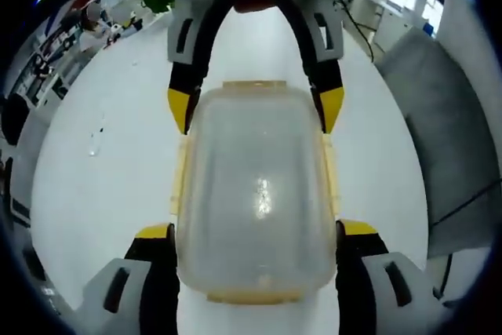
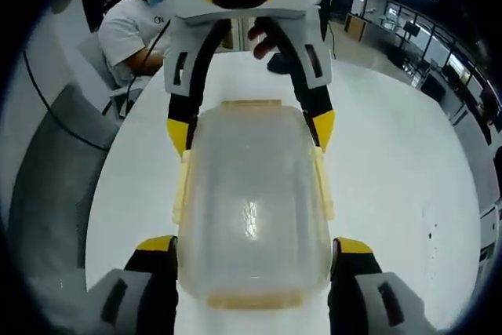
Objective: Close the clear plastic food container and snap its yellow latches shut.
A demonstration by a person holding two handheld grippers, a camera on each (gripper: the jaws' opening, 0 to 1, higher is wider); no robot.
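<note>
**Container bracketed end to end, latches awaiting the snap**

Nearest the lens in the left gripper view, the left gripper [image 1: 255, 242] is seen with its yellow-tipped jaws spread wide, one on each side of the near end of the clear plastic food container [image 1: 257, 194]; whether the tips are touching the walls cannot be told. The far end is straddled in the same way by the right gripper [image 1: 255, 111], which enters from the top of that view. The mirrored arrangement is given in the right gripper view: the right gripper [image 2: 255, 260] is spread about the near end of the container [image 2: 252, 202] and the left gripper [image 2: 249, 129] about the far end.

The container is set on the white table [image 1: 94, 194], well in from its curved edge. The lid appears to be seated already. Yellow latches [image 1: 255, 297] are seen at both ends and along the long sides; whether any is snapped down cannot be judged.

The step in hand is judged to be the steadying of the closed box before latching. The next move calls for a jaw tip to be pressed on a latch flap while the box is braced from the opposite end.

Both grippers are held low and facing one another along the container's length.
</note>
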